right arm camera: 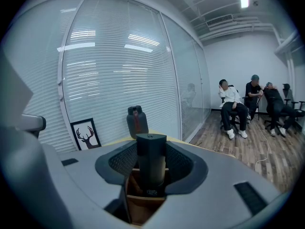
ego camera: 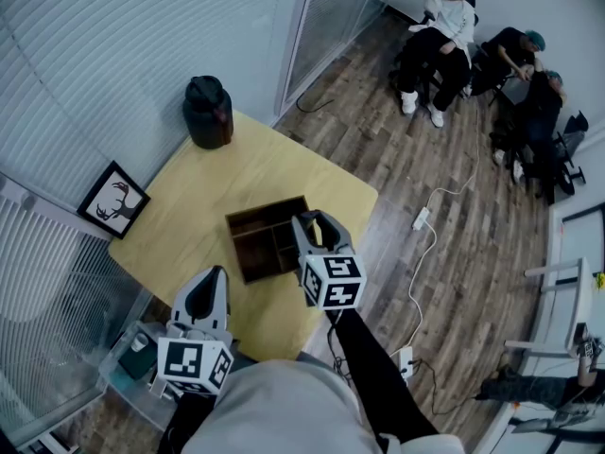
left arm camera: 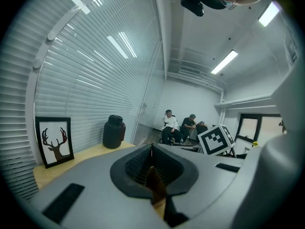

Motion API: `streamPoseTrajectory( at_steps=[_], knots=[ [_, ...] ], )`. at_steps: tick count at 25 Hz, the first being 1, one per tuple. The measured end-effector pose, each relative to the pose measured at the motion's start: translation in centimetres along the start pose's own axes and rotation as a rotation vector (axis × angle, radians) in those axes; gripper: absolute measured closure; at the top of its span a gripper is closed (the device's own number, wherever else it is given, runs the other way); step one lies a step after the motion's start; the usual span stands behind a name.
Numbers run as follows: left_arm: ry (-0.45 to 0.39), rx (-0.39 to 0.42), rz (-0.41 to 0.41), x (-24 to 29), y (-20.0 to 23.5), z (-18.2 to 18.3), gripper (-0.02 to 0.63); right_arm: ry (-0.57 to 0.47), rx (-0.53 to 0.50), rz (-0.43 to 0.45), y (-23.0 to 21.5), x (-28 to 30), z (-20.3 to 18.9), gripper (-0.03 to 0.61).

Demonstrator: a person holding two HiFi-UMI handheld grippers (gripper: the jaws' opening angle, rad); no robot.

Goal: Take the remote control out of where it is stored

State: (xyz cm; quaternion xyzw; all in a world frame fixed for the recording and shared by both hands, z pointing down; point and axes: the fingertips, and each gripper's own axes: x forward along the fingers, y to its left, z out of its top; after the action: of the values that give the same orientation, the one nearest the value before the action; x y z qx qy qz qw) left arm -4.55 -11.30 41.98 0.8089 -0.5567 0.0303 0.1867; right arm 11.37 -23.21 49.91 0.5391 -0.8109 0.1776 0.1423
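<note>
Right gripper [ego camera: 317, 227] is directly over the wooden organizer box [ego camera: 253, 227], and its jaws are clamped on the remote control [right arm camera: 151, 163]. The remote stands upright between the pads, top end poking above them, lower end at the box's open compartment. Can't tell whether it is clear of the box. Left gripper [ego camera: 206, 296] is on the near side of the box, by the table [ego camera: 284, 173] edge, with its jaws pressed together and nothing between them. Dark jar [ego camera: 208, 112] is well beyond the box at the far corner. Framed deer picture [ego camera: 113, 200] leans to the box's left.
</note>
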Motion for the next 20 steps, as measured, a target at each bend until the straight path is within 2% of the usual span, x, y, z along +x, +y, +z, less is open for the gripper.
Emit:
streamPoseTrajectory(
  at_steps=[20],
  knots=[
    [-0.010,0.002,-0.007,-0.12,-0.29,0.38,0.604,-0.017,-0.008,-0.004,-0.01,-0.58,0.51,0.394]
  ],
)
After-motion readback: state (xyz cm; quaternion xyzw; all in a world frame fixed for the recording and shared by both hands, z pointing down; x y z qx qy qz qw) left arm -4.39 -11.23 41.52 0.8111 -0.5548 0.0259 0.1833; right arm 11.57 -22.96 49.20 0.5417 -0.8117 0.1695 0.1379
